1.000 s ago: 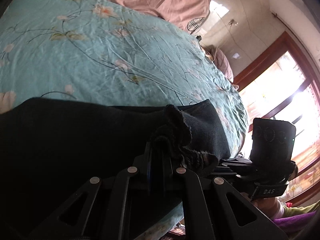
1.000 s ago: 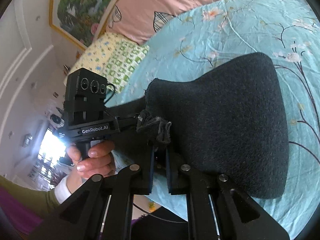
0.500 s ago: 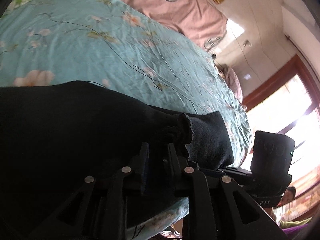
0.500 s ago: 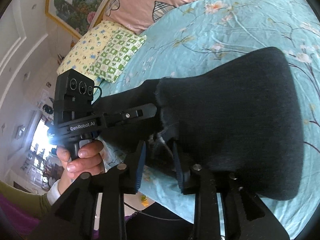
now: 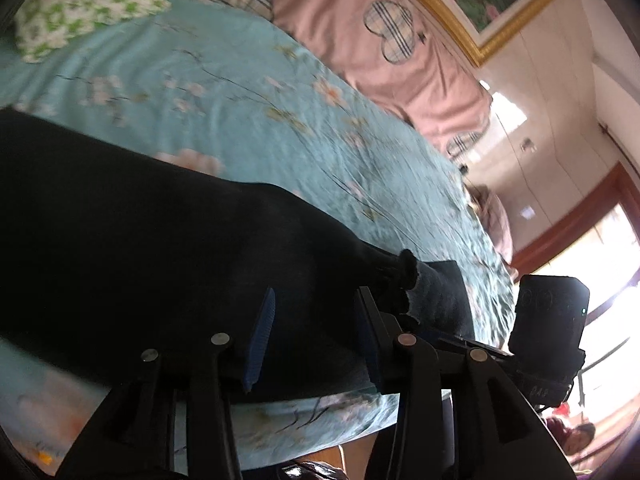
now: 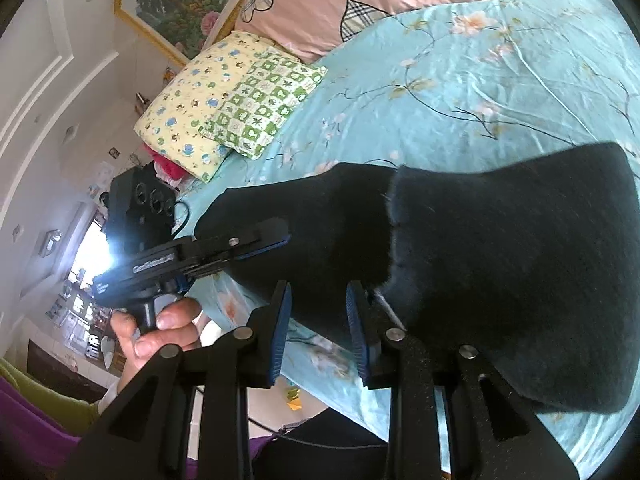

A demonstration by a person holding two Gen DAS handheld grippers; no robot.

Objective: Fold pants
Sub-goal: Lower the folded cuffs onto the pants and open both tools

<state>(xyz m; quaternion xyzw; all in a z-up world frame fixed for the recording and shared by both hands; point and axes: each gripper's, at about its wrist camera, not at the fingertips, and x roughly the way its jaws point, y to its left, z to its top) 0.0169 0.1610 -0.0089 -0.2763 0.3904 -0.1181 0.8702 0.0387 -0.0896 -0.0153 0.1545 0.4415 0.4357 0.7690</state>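
Your black pants [image 6: 500, 248] lie in a folded stack along the near edge of the bed, on the turquoise floral bedsheet [image 5: 248, 120], with one raw hem end lapped over the layer beneath. Both tools are free of the cloth: the left gripper [image 5: 316, 340] has its fingers spread wide, the blue pads [image 5: 260, 336] hovering just above the dark fabric with nothing between them, and the right gripper [image 6: 316, 328] is likewise spread, empty, at the bed's near edge beside the hem.

The step in hand looks like letting go after a fold, so back both tools straight out along their own fingers rather than lifting; a pad catching the fuzzy knit could drag the top layer askew. The bunched hem by your left tool seems the likeliest snag. Before the next fold, check that the upper edge sits square over the lower one. The pink quilt [image 5: 360, 40] and checked pillow [image 6: 260, 100] lie well apart at the head end
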